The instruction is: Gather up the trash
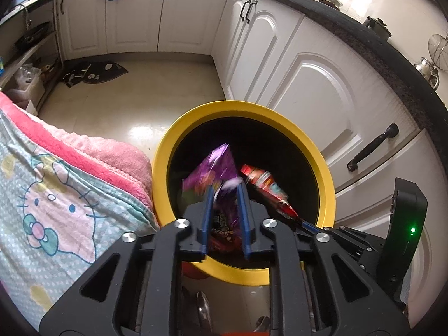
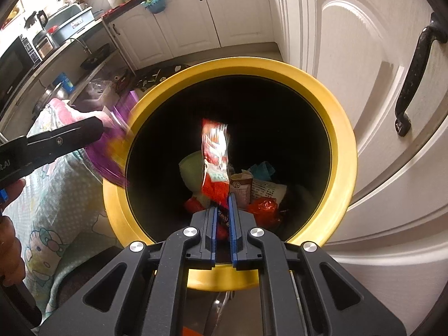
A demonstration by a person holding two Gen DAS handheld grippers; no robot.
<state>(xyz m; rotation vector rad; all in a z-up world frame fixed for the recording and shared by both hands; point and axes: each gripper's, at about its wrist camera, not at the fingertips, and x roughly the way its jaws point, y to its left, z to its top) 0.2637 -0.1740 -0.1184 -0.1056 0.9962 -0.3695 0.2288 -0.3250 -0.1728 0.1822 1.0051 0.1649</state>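
Observation:
A yellow-rimmed bin (image 1: 322, 173) (image 2: 344, 140) with a black inside stands open below both grippers. A purple wrapper (image 1: 215, 168) (image 2: 112, 151), blurred, hangs over the bin's mouth between the blue fingers (image 1: 208, 196) of my left gripper (image 1: 225, 191). The fingers stand slightly apart and do not seem to press on it. My right gripper (image 2: 223, 205) is shut on a red and white wrapper (image 2: 215, 151) (image 1: 263, 182), which sticks up over the bin's opening. Several pieces of trash (image 2: 252, 190) lie at the bottom of the bin.
A Hello Kitty blanket (image 1: 56, 196) (image 2: 56, 210) with a pink edge lies against the bin's left side. White cabinet doors (image 1: 322, 98) with a black handle (image 2: 414, 78) stand close on the right. A dark mat (image 1: 92, 74) lies on the floor beyond. A person's hand (image 2: 8, 224) shows at far left.

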